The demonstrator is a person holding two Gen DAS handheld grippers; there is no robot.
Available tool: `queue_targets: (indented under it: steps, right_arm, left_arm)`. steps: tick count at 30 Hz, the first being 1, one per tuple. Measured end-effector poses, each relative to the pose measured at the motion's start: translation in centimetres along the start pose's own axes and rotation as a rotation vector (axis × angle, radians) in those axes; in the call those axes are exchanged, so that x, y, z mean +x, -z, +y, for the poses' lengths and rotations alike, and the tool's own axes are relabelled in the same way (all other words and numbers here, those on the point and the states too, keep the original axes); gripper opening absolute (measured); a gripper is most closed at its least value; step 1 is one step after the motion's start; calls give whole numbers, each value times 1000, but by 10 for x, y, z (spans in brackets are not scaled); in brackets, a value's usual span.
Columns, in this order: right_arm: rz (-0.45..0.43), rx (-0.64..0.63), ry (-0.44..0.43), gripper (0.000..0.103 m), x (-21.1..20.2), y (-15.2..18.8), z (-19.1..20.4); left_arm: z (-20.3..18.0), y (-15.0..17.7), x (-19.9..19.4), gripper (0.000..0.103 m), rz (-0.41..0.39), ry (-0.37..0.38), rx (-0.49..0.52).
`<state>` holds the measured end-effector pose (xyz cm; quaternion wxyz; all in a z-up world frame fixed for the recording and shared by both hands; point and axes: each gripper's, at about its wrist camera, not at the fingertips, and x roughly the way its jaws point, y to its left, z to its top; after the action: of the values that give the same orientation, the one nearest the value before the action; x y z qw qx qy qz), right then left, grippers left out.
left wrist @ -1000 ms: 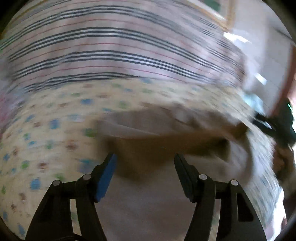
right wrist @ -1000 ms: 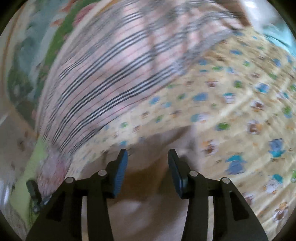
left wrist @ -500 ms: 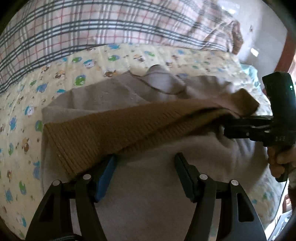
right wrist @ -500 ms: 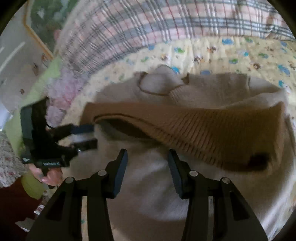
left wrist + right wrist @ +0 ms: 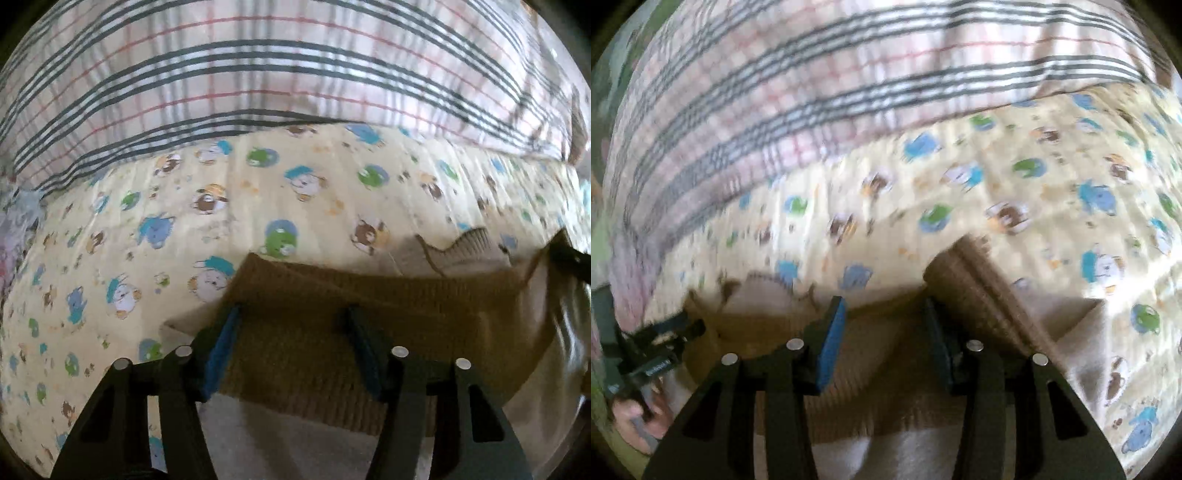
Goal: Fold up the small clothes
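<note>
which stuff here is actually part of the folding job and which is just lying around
Part of the job:
- beige knit garment with its brown ribbed band, folded over
- left gripper, jaws just been closing, band between them
- right gripper, astride the same band

Just lying about:
- cartoon-animal sheet underneath
- plaid blanket behind it

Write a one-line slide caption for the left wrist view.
Left tongs over the brown ribbed hem of a beige sweater, on a cartoon-print sheet below a plaid blanket.
</note>
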<state>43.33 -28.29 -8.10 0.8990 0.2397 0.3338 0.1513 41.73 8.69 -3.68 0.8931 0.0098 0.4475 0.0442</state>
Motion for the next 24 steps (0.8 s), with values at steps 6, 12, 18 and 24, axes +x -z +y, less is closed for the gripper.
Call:
queue_targets:
  steps: [6,12,18,24]
  right_arm:
    - [-17,-48,-128,46,-42,18,12]
    - [83,-310,-228,51,-32,34,76]
    - [149,-490,-246,51,4,33,118]
    - [217,-632,-166,51,46,32,134]
  left_arm:
    - [2,33,-46,56,-14,92,-18]
    - [-11,86,-96,61,-38,170,-22]
    - [0,123,-113,63,-29,139,-69]
    - [32,133,-102,67,-19,100,-132]
